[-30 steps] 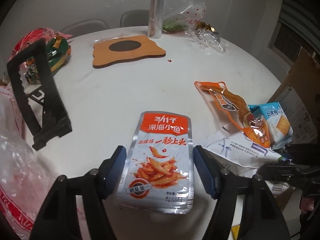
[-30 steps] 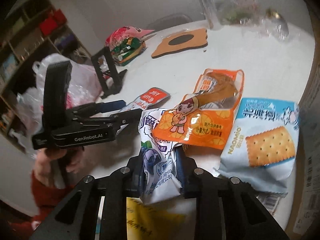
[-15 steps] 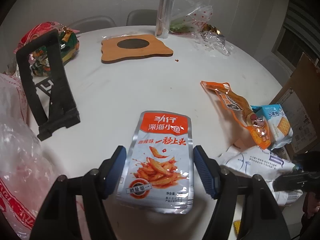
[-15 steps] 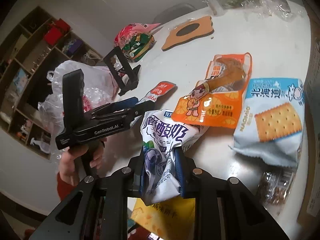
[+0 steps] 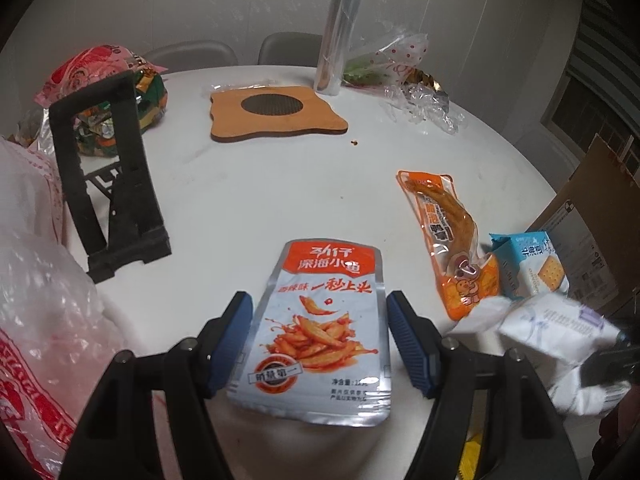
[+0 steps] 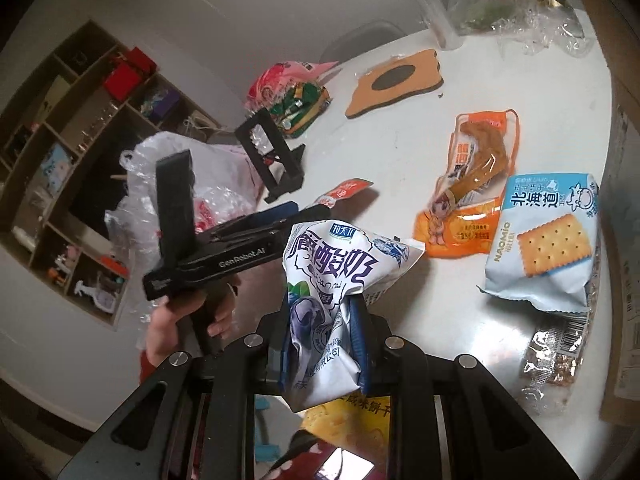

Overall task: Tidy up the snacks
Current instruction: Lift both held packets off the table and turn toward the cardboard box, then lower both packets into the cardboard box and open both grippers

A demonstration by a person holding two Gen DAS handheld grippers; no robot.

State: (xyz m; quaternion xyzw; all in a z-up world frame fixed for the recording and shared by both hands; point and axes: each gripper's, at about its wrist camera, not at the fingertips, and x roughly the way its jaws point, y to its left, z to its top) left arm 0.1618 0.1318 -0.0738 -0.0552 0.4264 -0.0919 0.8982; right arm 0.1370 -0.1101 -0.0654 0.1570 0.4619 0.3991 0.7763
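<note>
My left gripper (image 5: pixel 320 332) is open, its blue fingers either side of a silver and red fish snack pouch (image 5: pixel 324 320) lying on the white round table (image 5: pixel 260 184). My right gripper (image 6: pixel 324 336) is shut on a white and blue yogurt snack bag (image 6: pixel 336 280), held above the table's near edge; the bag also shows in the left wrist view (image 5: pixel 560 336). An orange chicken snack pack (image 6: pixel 472 200) and a blue cracker pack (image 6: pixel 548 240) lie on the table to the right.
A black stand (image 5: pixel 108 172), a wooden trivet (image 5: pixel 276 112), a foil roll (image 5: pixel 340 28), clear wrappers (image 5: pixel 416 96) and a bag of sweets (image 5: pixel 104 92) sit on the table. White plastic bags (image 5: pixel 44 300) lie at left. A cardboard box (image 5: pixel 588 216) stands at right.
My right gripper has lifted the yogurt bag off the table and pulled it back toward the near edge. My left gripper stays open around the fish pouch and has drawn back slightly.
</note>
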